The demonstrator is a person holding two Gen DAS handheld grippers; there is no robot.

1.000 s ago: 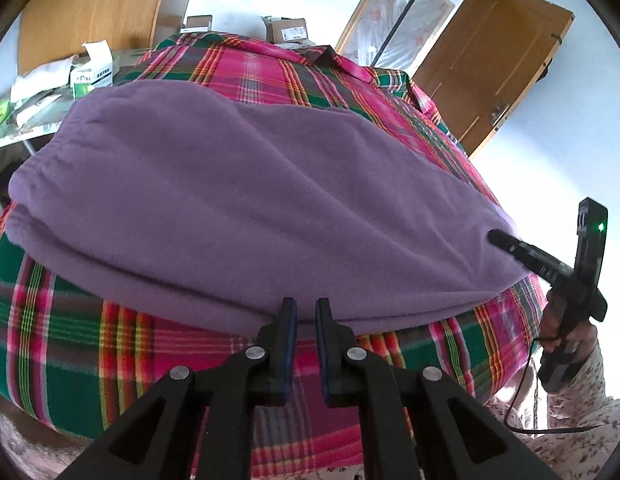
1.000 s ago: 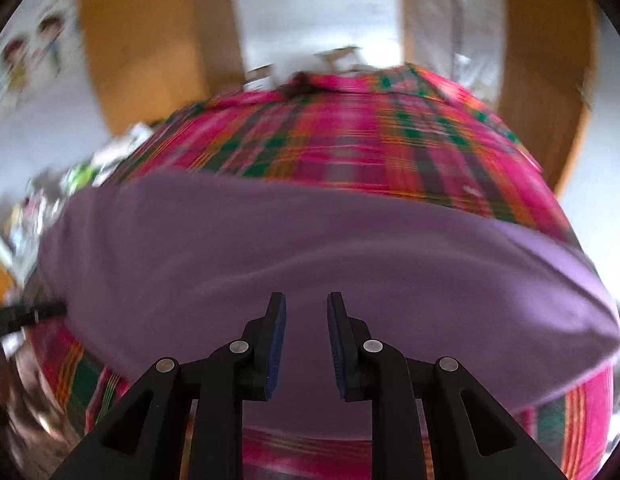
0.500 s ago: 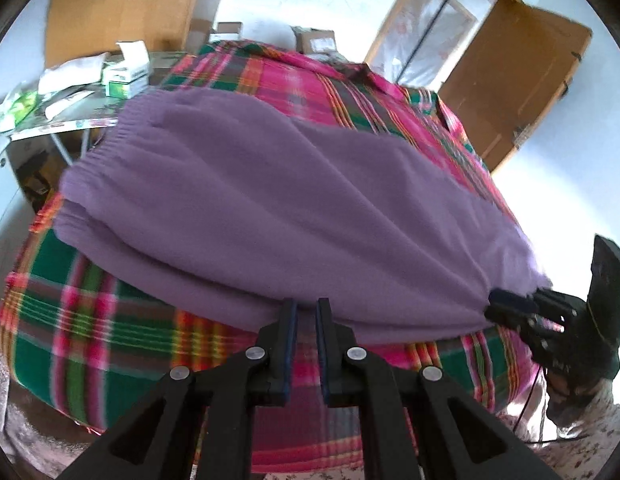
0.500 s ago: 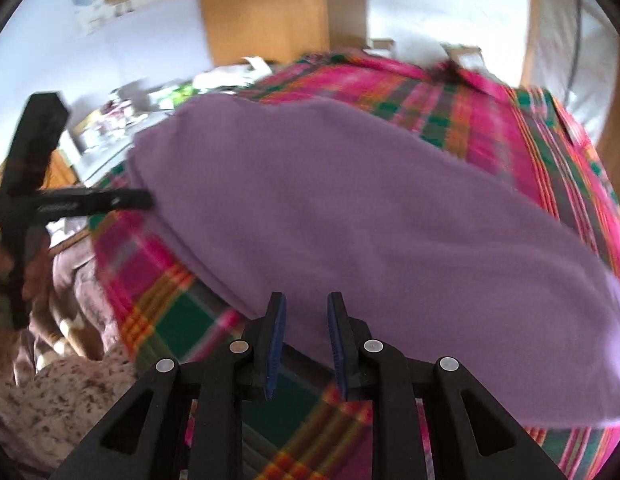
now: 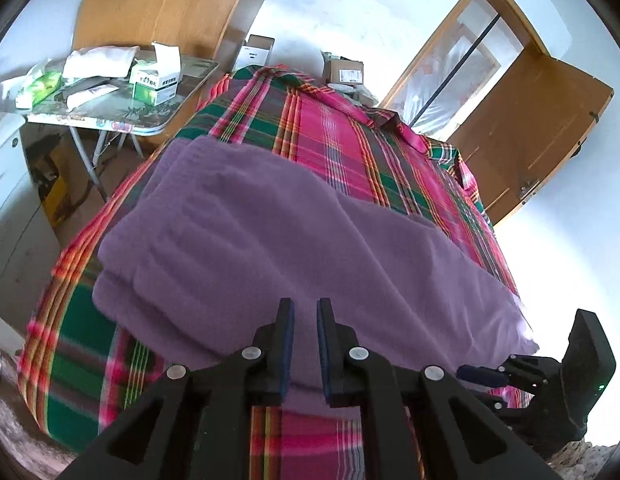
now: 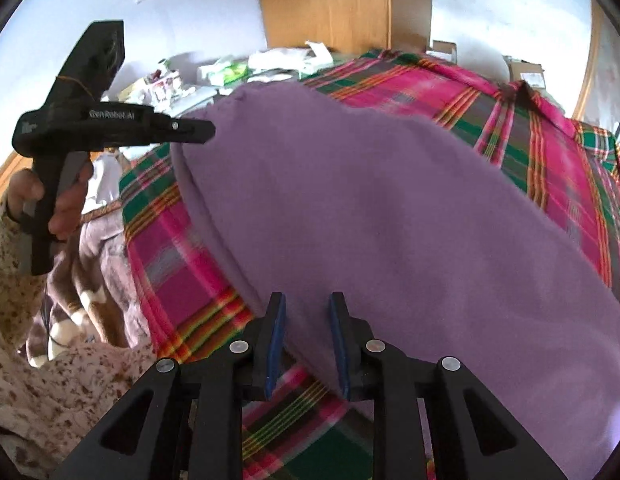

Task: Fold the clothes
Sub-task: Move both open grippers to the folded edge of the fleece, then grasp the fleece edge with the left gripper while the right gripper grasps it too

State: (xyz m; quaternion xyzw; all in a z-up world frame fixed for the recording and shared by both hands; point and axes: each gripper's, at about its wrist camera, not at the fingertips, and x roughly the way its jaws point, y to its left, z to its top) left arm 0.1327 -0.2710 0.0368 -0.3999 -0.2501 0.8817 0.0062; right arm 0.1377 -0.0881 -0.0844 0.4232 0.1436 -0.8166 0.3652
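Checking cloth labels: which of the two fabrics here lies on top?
The plain purple garment. It is unpatterned and lies spread over the pink-and-green plaid cloth, which shows around its edges.

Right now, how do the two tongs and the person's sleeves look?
Both tongs, left tongs and right tongs, are black plastic with blue pads and silver screws. The left one carries white lettering; the right one shows a green light. The sleeve is cream with brown speckles.

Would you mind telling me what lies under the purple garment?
The purple garment lies flat on a pink-and-green plaid cloth, which shows around it on every side. What the cloth covers, and anything between the garment's layers, is hidden.
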